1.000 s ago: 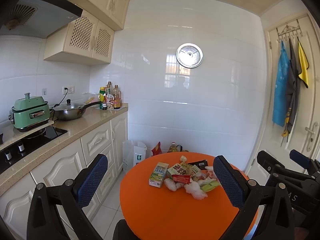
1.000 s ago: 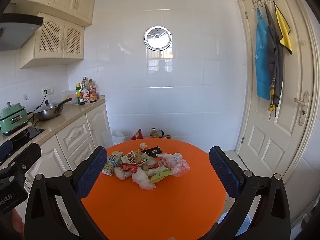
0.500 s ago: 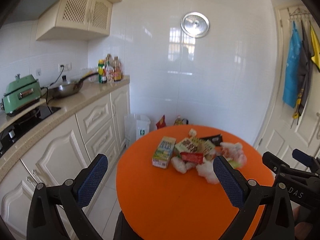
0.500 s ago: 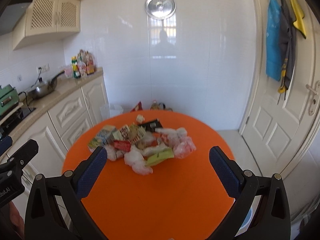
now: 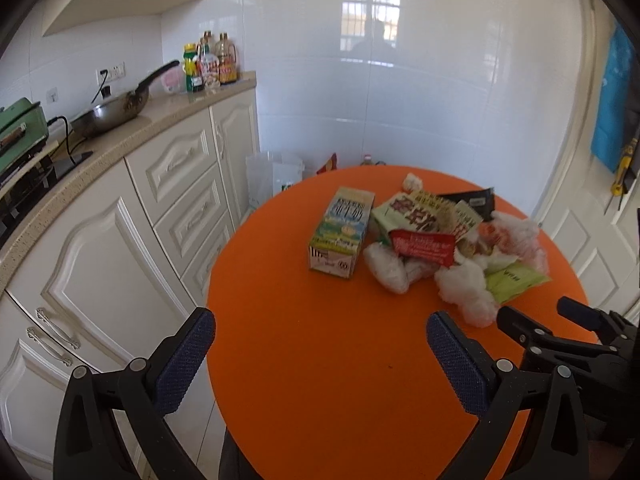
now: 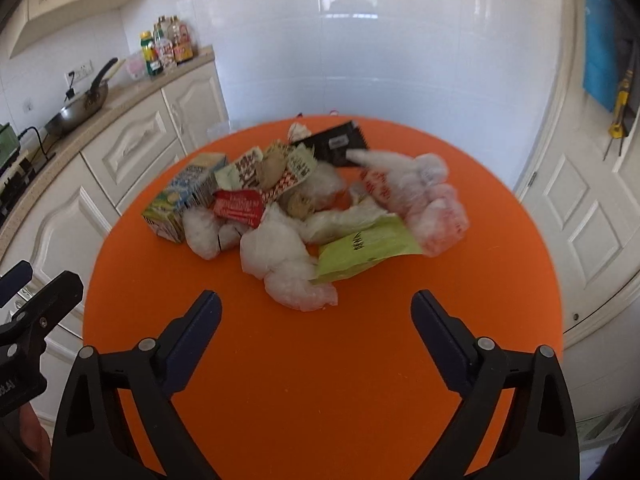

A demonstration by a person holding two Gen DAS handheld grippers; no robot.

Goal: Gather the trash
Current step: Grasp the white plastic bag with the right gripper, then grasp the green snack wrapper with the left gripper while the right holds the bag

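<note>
The trash pile (image 6: 304,204) lies toward the bench's (image 6: 320,380) far edge, a milk carton (image 5: 342,232) at its left. Both the left gripper (image 5: 320,356) and right gripper (image 6: 316,320) hover released, empty; the right's jaws have just been closing slightly. Blur obscures wrapper labels.

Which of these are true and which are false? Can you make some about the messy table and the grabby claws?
1. The trash pile lies on an orange table. True.
2. The right gripper is squeezing the green wrapper. False: its jaws are open, holding nothing, and have just been closing a little.
3. A milk carton lies at the pile's edge nearest the counter. True.
4. The left gripper holds the carton. False: it is open and empty.
5. The frying pan is on the table. False: it is on the counter.
</note>
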